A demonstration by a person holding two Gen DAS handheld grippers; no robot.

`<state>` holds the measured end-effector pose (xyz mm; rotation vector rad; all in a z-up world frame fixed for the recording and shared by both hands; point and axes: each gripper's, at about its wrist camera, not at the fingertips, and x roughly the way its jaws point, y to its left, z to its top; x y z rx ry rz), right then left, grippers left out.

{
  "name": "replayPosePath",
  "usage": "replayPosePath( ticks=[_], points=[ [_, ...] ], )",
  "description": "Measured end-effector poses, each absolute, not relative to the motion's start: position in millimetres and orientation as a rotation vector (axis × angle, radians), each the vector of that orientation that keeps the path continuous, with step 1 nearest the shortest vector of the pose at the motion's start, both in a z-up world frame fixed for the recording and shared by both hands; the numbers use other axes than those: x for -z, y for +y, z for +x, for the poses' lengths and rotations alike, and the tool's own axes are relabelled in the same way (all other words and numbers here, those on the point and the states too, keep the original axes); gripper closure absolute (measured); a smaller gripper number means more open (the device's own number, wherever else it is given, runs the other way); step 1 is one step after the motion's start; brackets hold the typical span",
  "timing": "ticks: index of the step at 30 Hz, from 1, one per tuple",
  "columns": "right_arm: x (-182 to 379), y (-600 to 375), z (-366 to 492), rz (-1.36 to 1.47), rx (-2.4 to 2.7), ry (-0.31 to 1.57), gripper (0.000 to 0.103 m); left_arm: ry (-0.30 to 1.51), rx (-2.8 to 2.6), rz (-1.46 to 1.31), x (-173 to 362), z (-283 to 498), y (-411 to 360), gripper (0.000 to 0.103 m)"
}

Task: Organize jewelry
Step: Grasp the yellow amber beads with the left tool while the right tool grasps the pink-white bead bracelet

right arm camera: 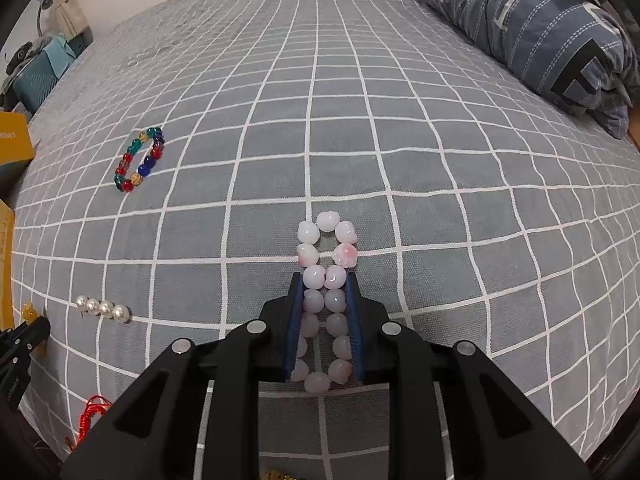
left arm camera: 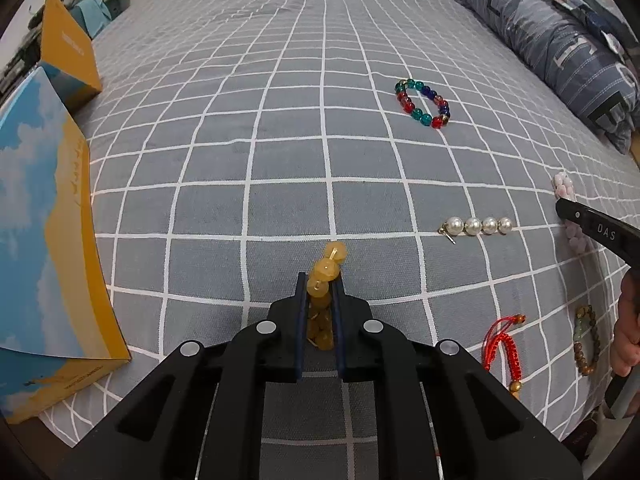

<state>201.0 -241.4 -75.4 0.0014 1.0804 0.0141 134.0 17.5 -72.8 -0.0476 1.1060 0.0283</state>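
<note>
Grid-checked bedsheet (left arm camera: 280, 168) beneath: left gripper (left arm camera: 320, 284) pinched yellow bracelet (left arm camera: 326, 270), right gripper (right arm camera: 324, 284) pinched pink bracelet (right arm camera: 326, 280) (both loops lay lengthwise between the jaws).

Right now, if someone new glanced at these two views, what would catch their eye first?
Probably both grippers, each clamped on a bracelet on the grey checked bedsheet: the left gripper squeezes a yellow bead bracelet, the right gripper a pale pink bead bracelet. Next, the multicoloured glass-bead bracelet lying further up the bed and the pearl hair clip between the grippers.
</note>
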Motion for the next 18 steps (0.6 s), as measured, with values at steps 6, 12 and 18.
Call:
replayPosePath(
  ticks=[6, 12, 18],
  points=[
    [65.1, -238.1, 196.0, 0.002, -0.018, 1.046, 0.084, 1.073, -0.02, -0.061, 66.0, 132.5, 17.1, 0.094],
    [50.7, -234.2, 190.9, 0.002, -0.023, 1.001, 0.084, 1.037, -0.018, -0.065, 54.5, 126.2, 15.5, 0.094],
    [30.9, -225.8, 181.6, 0.006, -0.034, 0.946, 0.084, 0.983, -0.031, -0.064, 33.9, 118.2, 22.2, 0.094]
  ],
)
